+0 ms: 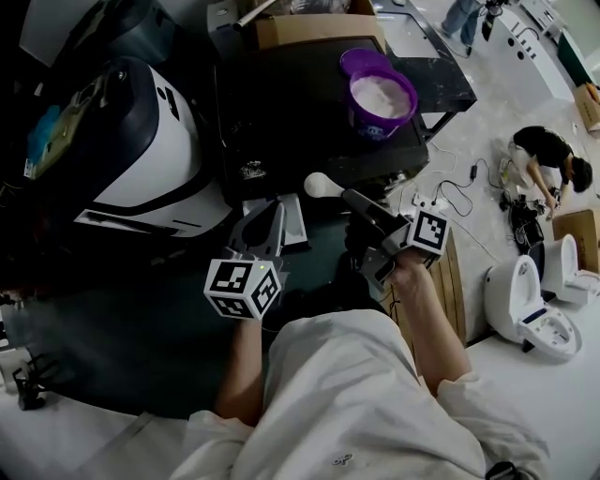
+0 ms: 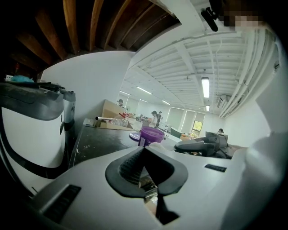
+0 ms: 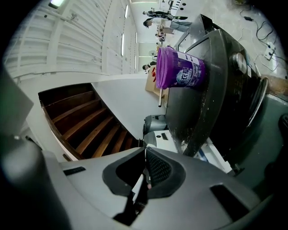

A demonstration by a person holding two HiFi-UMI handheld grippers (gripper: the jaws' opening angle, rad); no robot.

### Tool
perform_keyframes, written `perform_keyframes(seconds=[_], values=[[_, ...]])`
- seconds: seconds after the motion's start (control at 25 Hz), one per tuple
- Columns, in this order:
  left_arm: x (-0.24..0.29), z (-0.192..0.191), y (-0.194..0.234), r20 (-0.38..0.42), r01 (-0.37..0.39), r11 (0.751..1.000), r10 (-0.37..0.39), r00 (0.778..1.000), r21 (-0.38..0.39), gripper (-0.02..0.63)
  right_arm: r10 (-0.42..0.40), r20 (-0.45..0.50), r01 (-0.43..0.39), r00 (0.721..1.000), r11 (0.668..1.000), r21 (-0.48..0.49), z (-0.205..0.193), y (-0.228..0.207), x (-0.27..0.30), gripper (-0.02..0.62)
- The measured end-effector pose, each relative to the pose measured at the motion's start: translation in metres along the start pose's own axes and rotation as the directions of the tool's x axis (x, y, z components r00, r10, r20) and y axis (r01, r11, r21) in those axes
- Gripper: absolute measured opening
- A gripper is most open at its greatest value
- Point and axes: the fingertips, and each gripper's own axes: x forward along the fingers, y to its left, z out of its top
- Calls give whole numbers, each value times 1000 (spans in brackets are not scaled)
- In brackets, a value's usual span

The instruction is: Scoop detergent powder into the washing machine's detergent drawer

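A purple tub [image 1: 380,98] of white detergent powder stands open on the dark washing machine top [image 1: 281,112], with its lid [image 1: 361,61] behind it. The tub also shows in the left gripper view [image 2: 150,134] and the right gripper view [image 3: 177,67]. My right gripper [image 1: 349,197] [image 3: 145,150] is shut on the handle of a white scoop [image 1: 321,186] [image 3: 138,185], in front of the machine's front edge. To its left my left gripper [image 1: 265,214] [image 2: 144,150] is shut over the white pulled-out drawer [image 1: 295,225]; I see nothing between its jaws.
A white and dark machine [image 1: 141,141] stands at the left. A cardboard box [image 1: 319,28] sits behind the tub. On the floor at the right are cables [image 1: 459,192], a crouching person [image 1: 548,155] and white appliances [image 1: 534,300].
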Motion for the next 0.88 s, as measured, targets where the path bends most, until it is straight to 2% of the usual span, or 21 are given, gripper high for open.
perform_keyframes(seconds=[0.44,0.88], values=[[-39,-19,24,-23,4,1000,-4,1000,-9,12,-62,-15,62,998,998,-11,-53,-21,8,11],[-63,-38,38,-51,35,999,-37,998,-25,12,-164,-47,159,985,982,-107,-79,-54,16,11]])
